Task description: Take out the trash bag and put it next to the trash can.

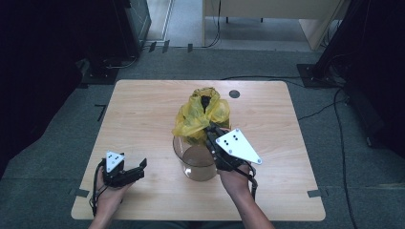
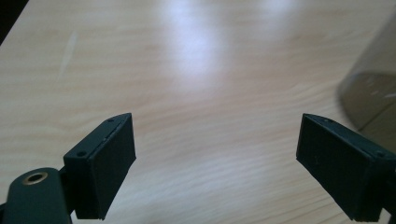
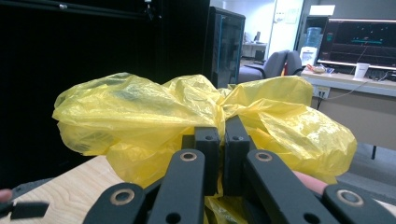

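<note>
A crumpled yellow plastic bag [image 1: 200, 114] bulges above a clear round container [image 1: 193, 160] in the middle of the wooden table [image 1: 143, 109]. My right gripper [image 1: 211, 132] is shut on the bag at the container's rim, and in the right gripper view the yellow bag [image 3: 140, 112] is pinched between the two closed jaws of my right gripper [image 3: 223, 133]. My left gripper [image 1: 139, 168] lies low over the table's front left, jaws wide open with nothing between them. In the left gripper view my left gripper [image 2: 215, 144] frames bare wood, with the container's wall [image 2: 373, 93] at the right edge.
A small dark round grommet [image 1: 234, 94] sits near the table's far edge. Cables run over the grey carpet behind and to the right. Dark equipment stands at the left, and a light wooden desk [image 1: 267, 9] stands at the back.
</note>
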Demonstrator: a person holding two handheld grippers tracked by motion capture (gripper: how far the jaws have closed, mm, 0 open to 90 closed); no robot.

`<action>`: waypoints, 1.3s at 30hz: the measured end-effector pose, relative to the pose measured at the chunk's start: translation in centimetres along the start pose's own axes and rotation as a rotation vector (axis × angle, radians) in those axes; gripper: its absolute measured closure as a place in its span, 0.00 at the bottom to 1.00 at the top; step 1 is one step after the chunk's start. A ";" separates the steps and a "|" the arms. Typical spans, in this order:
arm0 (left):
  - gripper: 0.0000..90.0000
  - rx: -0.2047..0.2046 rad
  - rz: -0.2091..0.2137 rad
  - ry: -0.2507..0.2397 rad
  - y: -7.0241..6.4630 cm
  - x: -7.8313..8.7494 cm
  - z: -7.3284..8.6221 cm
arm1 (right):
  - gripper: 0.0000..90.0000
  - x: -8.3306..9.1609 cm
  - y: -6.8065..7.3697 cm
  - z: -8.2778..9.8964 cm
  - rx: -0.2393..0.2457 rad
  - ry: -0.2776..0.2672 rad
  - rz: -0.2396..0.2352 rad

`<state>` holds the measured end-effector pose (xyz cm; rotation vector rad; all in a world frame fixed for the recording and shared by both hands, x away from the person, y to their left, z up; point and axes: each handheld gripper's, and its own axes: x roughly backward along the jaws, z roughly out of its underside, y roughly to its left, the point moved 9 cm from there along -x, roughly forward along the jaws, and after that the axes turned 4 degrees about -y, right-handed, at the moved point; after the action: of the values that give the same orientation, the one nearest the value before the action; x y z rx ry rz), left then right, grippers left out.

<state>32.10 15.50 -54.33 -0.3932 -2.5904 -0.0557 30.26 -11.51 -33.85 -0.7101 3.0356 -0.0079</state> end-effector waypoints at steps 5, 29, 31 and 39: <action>0.11 0.016 -0.046 0.072 1.5 -0.9 1.8 | 0.99 0.2 -0.3 -0.5 -0.007 -0.010 0.005; 0.11 -0.003 -0.065 0.164 2.0 -1.5 3.3 | 0.99 2.7 -6.0 -3.6 0.003 -0.077 0.125; 0.11 -0.003 -0.065 0.164 2.0 -1.5 3.3 | 0.99 2.9 -7.0 -3.3 0.003 -0.072 0.149; 0.12 -0.006 -0.061 0.161 1.9 -1.5 3.3 | 0.99 2.8 -11.0 -0.3 -0.017 -0.021 0.246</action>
<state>32.26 17.32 -57.99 -0.2995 -2.4434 -0.1115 32.66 -22.59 -33.54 -0.3312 3.0826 0.0296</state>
